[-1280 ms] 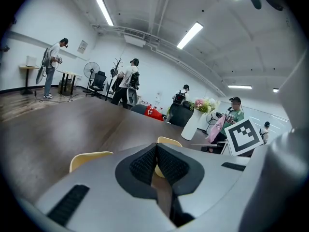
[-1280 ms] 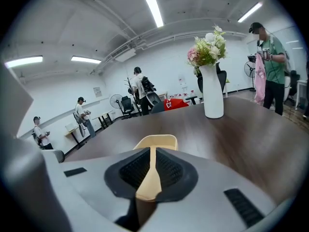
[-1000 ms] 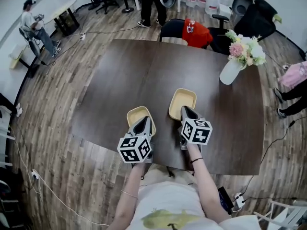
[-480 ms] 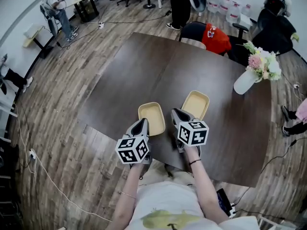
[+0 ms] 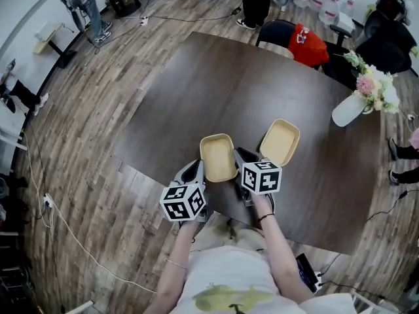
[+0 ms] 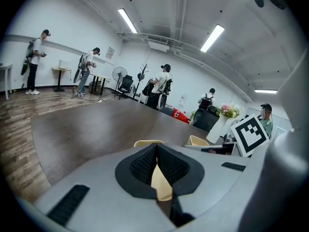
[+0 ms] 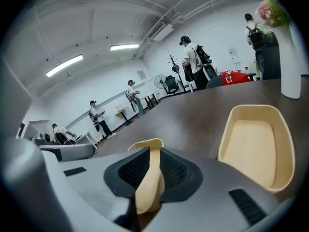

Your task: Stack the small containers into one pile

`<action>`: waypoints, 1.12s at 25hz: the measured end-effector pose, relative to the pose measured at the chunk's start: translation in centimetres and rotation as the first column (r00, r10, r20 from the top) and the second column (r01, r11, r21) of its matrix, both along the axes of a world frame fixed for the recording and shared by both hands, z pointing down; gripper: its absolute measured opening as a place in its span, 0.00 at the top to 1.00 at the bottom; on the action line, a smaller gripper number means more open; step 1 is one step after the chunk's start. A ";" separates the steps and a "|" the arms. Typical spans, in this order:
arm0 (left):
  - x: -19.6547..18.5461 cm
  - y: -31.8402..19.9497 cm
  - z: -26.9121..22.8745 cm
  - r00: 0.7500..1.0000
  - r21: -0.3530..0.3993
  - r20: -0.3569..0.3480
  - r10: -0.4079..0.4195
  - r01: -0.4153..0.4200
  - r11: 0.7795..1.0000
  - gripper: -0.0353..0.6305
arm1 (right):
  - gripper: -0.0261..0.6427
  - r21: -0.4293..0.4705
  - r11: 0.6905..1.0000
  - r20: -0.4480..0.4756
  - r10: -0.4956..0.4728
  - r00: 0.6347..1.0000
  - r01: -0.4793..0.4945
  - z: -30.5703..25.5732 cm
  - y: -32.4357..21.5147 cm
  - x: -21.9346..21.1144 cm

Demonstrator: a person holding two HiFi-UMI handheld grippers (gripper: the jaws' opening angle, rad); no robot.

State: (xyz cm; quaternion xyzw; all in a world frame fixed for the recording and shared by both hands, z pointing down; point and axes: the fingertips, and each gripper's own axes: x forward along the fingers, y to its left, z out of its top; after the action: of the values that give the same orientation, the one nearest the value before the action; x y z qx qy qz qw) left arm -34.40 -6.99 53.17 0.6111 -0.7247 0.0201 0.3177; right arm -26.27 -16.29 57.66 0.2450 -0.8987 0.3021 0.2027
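Left gripper [image 5: 198, 166] jaws are clenched on the near rim of the cream rounded plastic container [image 5: 218, 157] by the dark counter's [image 5: 196, 77] near edge. Right gripper [image 5: 239, 152] jaws pinch a cream rim too, seemingly the same one. I expect a thin-rim slip or tilt, missing the second cream container [image 5: 280, 142] beside it.

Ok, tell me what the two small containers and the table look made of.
Left container and right container: pale yellow, likely moulded plastic or pulp fibre; matte, thick rounded rims, no glare. Table: dark brown wood-look top, probably laminate or veneer; faint grain, a soft sheen and a seam along the middle.
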 end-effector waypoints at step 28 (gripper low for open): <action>-2.4 -1.5 1.0 0.996 -0.013 -0.021 0.086 -0.086 0.996 0.91 | 0.90 -0.146 0.973 -0.132 0.161 0.978 -0.180 4.8 -0.7 0.6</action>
State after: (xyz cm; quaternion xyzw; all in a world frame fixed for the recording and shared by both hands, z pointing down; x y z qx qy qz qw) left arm -36.77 -8.50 54.16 0.6397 -0.6943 0.0326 0.3280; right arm -25.70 -16.97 62.44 0.3223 -0.8340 0.3730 0.2478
